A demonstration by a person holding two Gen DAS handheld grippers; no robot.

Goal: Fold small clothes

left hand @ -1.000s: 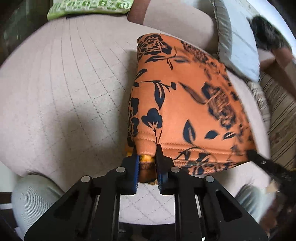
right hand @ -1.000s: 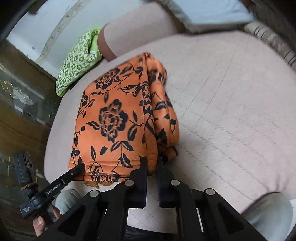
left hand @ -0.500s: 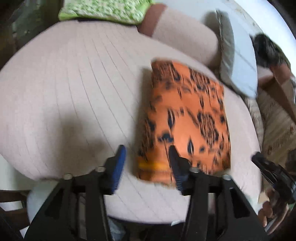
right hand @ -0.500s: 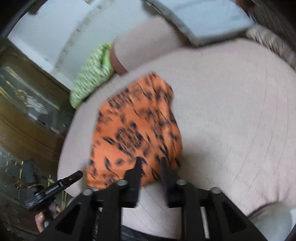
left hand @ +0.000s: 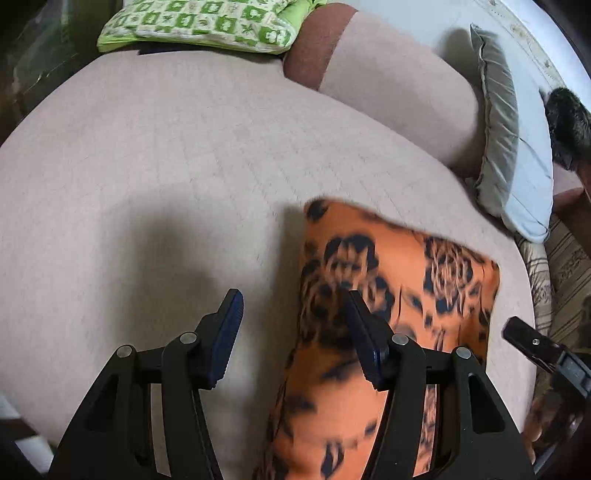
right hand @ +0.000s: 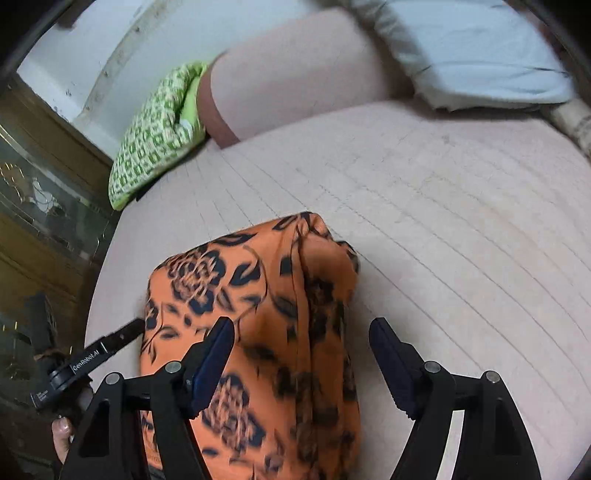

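Note:
A folded orange garment with black flowers [left hand: 424, 295] lies flat on the pale pink quilted cushion [left hand: 166, 166]. My left gripper [left hand: 292, 299] hangs over the garment's left edge, one finger above the cloth and the other above the bare cushion. Its jaws are opening and nothing is pinched between them. In the right wrist view the same garment [right hand: 240, 280] runs under my right gripper [right hand: 301, 325], whose jaws are opening wide astride the garment's thick right fold, with the pads off the cloth. Each gripper shows at the edge of the other's view: the right gripper [left hand: 535, 347] and the left gripper [right hand: 92, 354].
A green patterned pillow [left hand: 199, 22] lies at the far left of the cushion. A pink bolster [left hand: 388, 85] with a brown end and a grey-blue pillow [left hand: 517, 158] line the back. A dark wooden cabinet [right hand: 37, 184] stands to the left of the cushion.
Both grippers let go of the garment's near hem and opened. They moved forward over the garment, which now lies flat beneath them and reaches the lower edge of both views.

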